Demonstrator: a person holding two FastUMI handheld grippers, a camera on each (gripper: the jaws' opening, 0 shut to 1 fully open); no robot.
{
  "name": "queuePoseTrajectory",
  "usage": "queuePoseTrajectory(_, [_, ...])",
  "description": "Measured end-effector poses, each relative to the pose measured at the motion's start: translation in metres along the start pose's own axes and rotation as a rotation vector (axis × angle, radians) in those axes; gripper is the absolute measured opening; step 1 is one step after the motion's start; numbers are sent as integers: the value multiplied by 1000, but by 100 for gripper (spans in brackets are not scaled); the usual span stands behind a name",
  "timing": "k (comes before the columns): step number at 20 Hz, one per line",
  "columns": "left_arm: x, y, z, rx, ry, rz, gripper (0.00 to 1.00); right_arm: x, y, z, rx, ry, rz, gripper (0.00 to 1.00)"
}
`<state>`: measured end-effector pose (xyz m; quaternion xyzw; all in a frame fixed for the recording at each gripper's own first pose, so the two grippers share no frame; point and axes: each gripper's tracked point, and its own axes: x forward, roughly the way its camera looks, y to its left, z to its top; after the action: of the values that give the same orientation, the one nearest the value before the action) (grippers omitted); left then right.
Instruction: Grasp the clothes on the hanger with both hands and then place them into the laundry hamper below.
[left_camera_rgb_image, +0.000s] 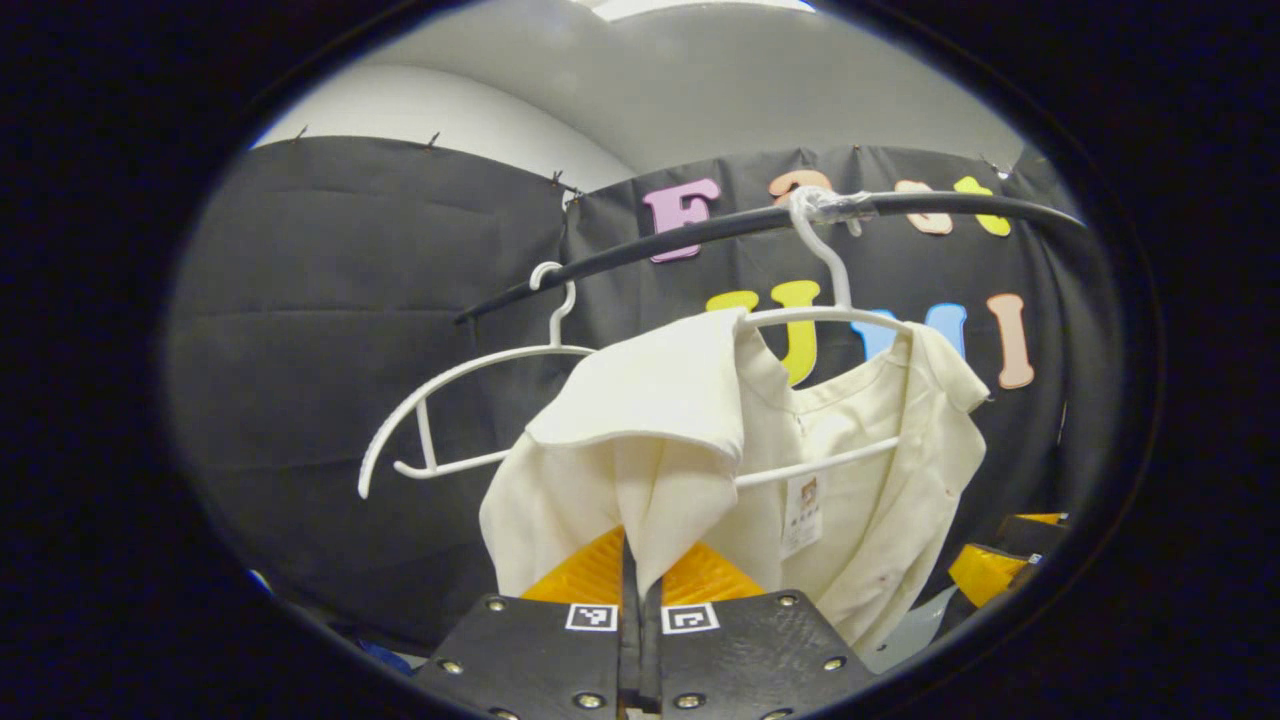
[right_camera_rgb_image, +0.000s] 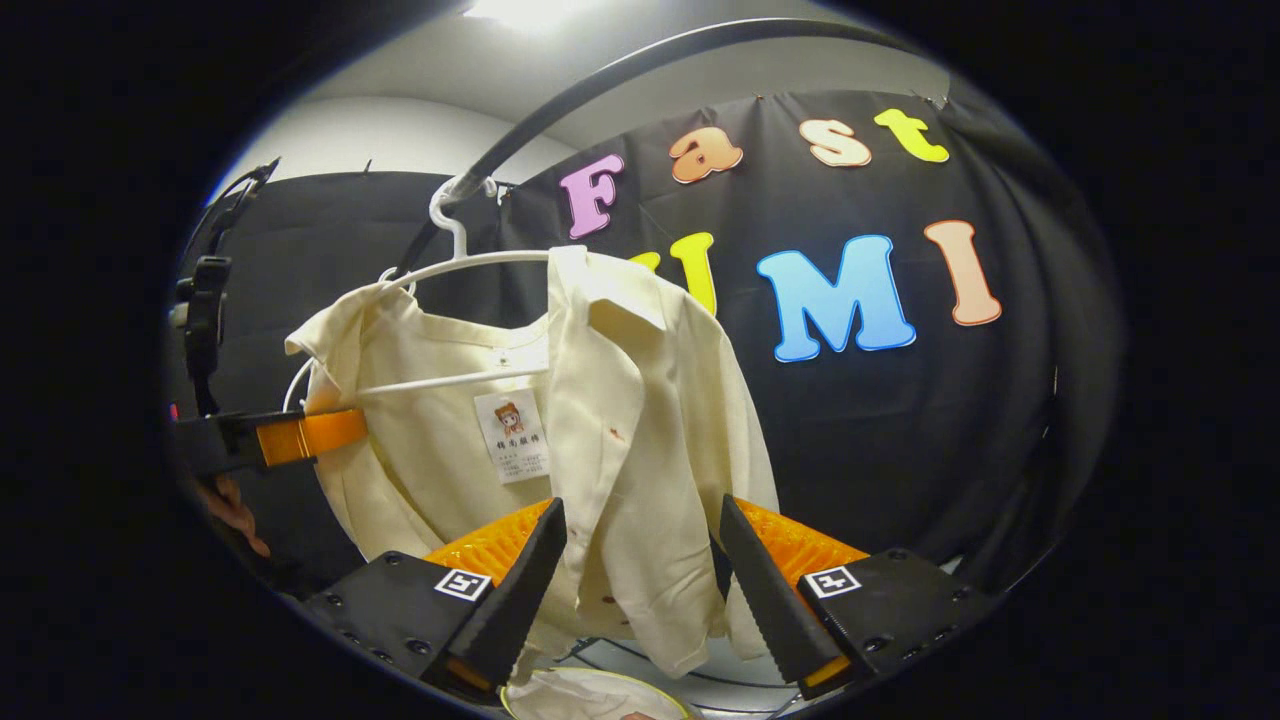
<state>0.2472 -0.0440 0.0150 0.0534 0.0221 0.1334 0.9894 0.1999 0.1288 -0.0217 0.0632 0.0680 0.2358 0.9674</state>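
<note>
Laundry hamper (right_camera_rgb_image: 600, 695): in the right gripper view, part of a rounded rim shows at the bottom edge, below and between the two fingers, with pale crumpled cloth (right_camera_rgb_image: 570, 692) lying inside it; what that cloth is cannot be told.

Shirt (left_camera_rgb_image: 740, 450): a cream short-sleeved garment on a white hanger (left_camera_rgb_image: 830, 318), which is hooked over a dark curved rail (left_camera_rgb_image: 700, 232) above the fingers. A paper tag (left_camera_rgb_image: 803, 512) hangs inside the shirt's open front.

Left gripper (left_camera_rgb_image: 640, 600): in the left gripper view its two fingers stand pressed together with a fold of the shirt's near edge pinched between them, the cloth rising straight up from the fingertips. An empty white hanger (left_camera_rgb_image: 450, 420) hangs on the same rail, up and to the left of the fingers, apart from the shirt.

Right gripper (right_camera_rgb_image: 640, 590): in the right gripper view its fingers are spread wide, one on each side of the shirt's hanging front panel. The cloth passes down between them; whether either finger touches it cannot be told. Up and to the left of these fingers, the left gripper appears farther off at the shirt's other edge, with part of a hand (right_camera_rgb_image: 235, 510) beneath it. The hanger's bar crosses the shirt's opening above the tag.
</note>
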Motion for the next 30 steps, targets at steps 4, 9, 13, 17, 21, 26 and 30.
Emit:
queuePoseTrajectory(4, [-3, 4, 3, -72, -5, -77, 1, 8, 34, 20, -14, -24, 19, 98])
queuePoseTrajectory(9, [-8, 13, 11, -144, -16, -128, 1, 32, 47, 23, -30, -6, -9, 98])
queuePoseTrajectory(13, [-12, 18, 22, -155, -36, -138, 1, 53, 38, 21, 4, -8, -78, 98])
queuePoseTrajectory(17, [-19, 18, 29, -156, -33, -171, 1, 72, 36, 25, 11, -29, -101, 98])
queuePoseTrajectory(21, [-27, 24, 34, -110, -53, -172, 1, 89, 28, 25, -9, -37, -138, 92])
queuePoseTrajectory(26, [-19, 31, 30, -94, -47, -158, 1, 89, 11, 34, -18, -56, -175, 35])
queuePoseTrajectory(30, [-22, 38, 33, -86, -55, -140, 1, 83, -6, 48, -3, -99, -143, 4])
